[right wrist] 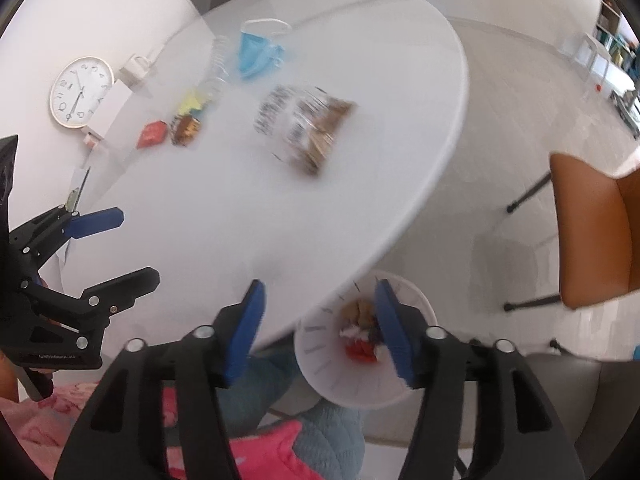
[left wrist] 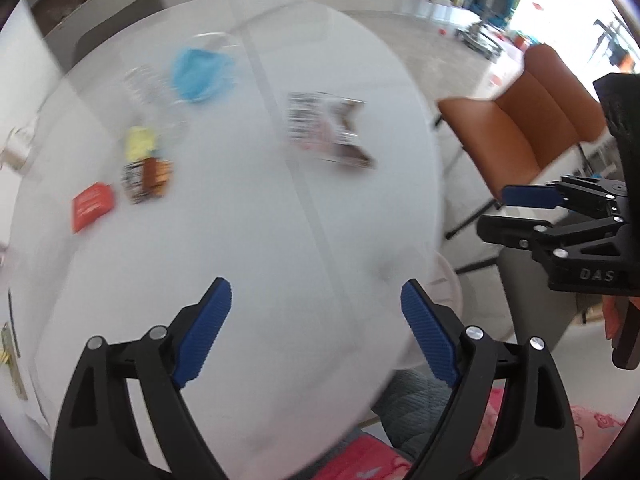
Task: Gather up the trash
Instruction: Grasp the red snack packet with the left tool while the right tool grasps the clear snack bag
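Snack wrapper (right wrist: 306,130) lies flat mid-table; white bin (right wrist: 360,380) (part-filled) below

The left wrist camera looks forward and down from above the near edge of the round white tabletop (left wrist: 240,240), taking in most of its surface, with the orange chair (left wrist: 532,136) off to its right. The right wrist camera sits further right, over the tabletop's near right edge, tilted, and looks down past it into a white bin (right wrist: 340,376). Both views share the tabletop, the blue face mask (left wrist: 200,74) and the chair; both are motion-blurred.
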{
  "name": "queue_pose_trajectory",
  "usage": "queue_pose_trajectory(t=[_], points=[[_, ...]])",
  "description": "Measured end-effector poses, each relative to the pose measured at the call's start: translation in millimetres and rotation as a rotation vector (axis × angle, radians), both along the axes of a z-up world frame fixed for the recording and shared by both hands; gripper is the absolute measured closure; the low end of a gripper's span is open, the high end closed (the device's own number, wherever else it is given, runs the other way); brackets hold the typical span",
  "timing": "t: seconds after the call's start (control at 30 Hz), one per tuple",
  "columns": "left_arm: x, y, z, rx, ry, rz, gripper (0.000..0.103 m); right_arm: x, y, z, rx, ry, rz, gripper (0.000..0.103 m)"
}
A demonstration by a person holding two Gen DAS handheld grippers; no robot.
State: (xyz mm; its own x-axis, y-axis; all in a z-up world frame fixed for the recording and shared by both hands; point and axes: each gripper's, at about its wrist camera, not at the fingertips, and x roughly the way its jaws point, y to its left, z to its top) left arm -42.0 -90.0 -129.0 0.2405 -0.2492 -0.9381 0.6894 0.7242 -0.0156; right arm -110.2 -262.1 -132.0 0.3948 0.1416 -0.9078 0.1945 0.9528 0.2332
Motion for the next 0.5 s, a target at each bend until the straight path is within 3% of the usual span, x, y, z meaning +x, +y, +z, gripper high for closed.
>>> queue_pose_trajectory(t=[0.2,0.37,0.5], points=[[61,59,-1,0.029,-0.034,0.135,0.014,67,30,6,-0.065,-0.034,0.028,0.002],[122,110,-11,0.056,-0.038,0.262,0.009,115,47,-4,-0.11,-0.003,0.015,0.002],[171,137,-22,0.055,-0.043,0.369,0.008,140,46,-23,-0.155,0.042,-0.057,0.002]])
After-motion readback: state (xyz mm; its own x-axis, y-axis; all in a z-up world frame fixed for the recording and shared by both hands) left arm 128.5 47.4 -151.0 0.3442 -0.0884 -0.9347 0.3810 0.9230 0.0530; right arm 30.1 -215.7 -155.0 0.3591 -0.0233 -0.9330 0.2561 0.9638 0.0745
